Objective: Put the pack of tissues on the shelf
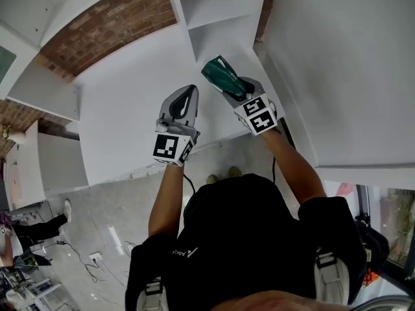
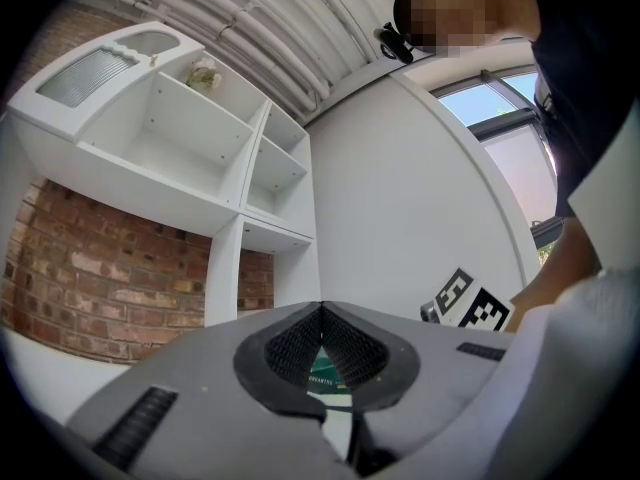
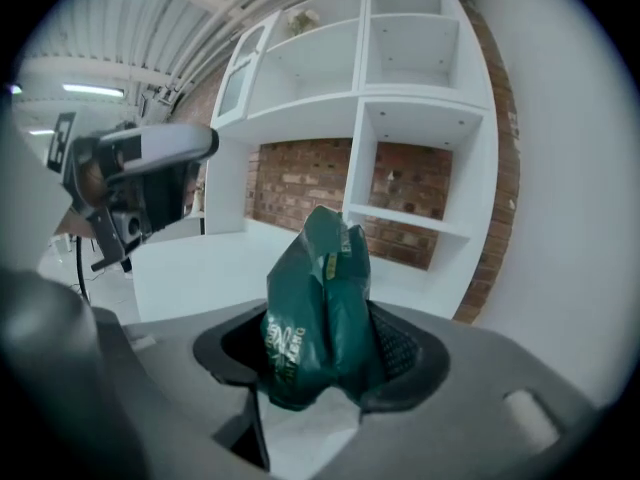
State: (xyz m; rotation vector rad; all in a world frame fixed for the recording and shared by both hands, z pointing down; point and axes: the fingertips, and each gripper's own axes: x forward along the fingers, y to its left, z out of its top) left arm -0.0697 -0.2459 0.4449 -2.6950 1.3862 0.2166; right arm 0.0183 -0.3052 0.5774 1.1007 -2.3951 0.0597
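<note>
Pack of tissues [image 3: 318, 308]: sitting pinched in the right gripper [image 3: 326, 356], up in the air above the white counter [image 1: 123, 102] and facing the white shelf unit [image 3: 400, 108].

Scanning left to right.
- Noting brick wall [image 1: 84, 37] at far left, also showing through the open-backed lower compartments of the shelf unit.
- Passing over the counter next.
- Finding the left gripper [image 1: 193, 89] above it, tips touching, jaws closed. Catching a sliver of green print through the gap behind the tips in the left gripper view; not resolving what it is.
- Placing the pack just right of that gripper, apart from it.
- Meeting a plain white panel [image 1: 337, 63] at far right, close beside the right gripper.

Logging a small pale item [image 3: 300, 16] on an upper shelf; too small to identify.

Recording pack appearance: dark green wrapper, pale lettering, soft and creased, squeezed at the waist by the pads, top end standing up past the fingertips.

Counting: one pack, two grippers, one marker cube on each, one shelf unit.
</note>
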